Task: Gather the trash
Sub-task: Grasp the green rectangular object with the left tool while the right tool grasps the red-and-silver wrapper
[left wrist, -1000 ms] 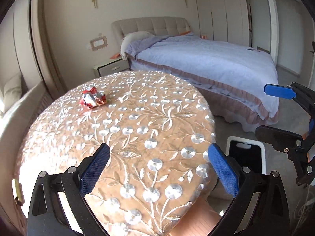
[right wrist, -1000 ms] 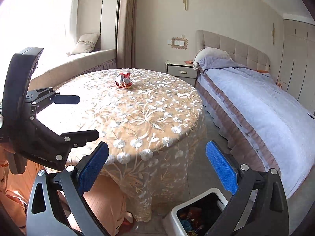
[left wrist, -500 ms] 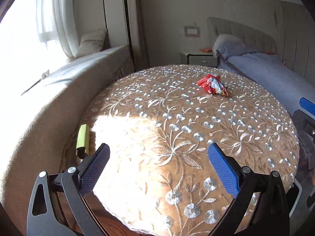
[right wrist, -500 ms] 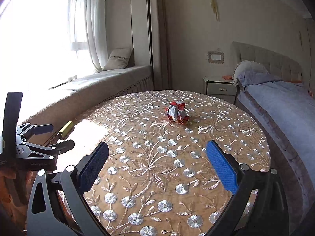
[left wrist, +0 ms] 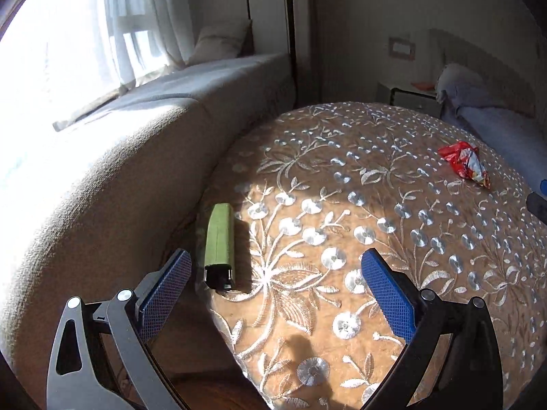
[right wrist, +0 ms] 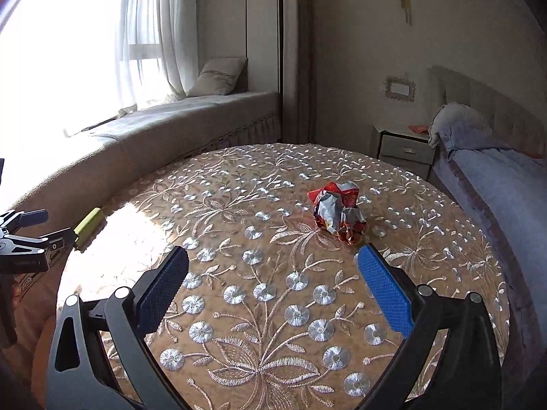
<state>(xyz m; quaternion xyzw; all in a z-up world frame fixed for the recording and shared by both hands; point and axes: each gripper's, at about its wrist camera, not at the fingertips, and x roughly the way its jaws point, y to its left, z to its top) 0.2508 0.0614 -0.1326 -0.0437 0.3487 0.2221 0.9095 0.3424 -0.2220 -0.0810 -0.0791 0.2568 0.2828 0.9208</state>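
A crumpled red and silver wrapper lies on the round table with its embroidered cloth; it also shows in the left wrist view at the far right. A green lighter lies at the table's left edge, and shows in the right wrist view. My left gripper is open and empty, just short of the lighter, which sits by its left finger. My right gripper is open and empty, with the wrapper just beyond its right fingertip.
A cushioned window bench curves close along the table's left side. A bed and a nightstand stand to the right. A pillow rests on the bench by the window.
Both grippers have swung left from the bed and bin side and moved in over the table. The left one has closed in on the lighter, the right one on the wrapper.
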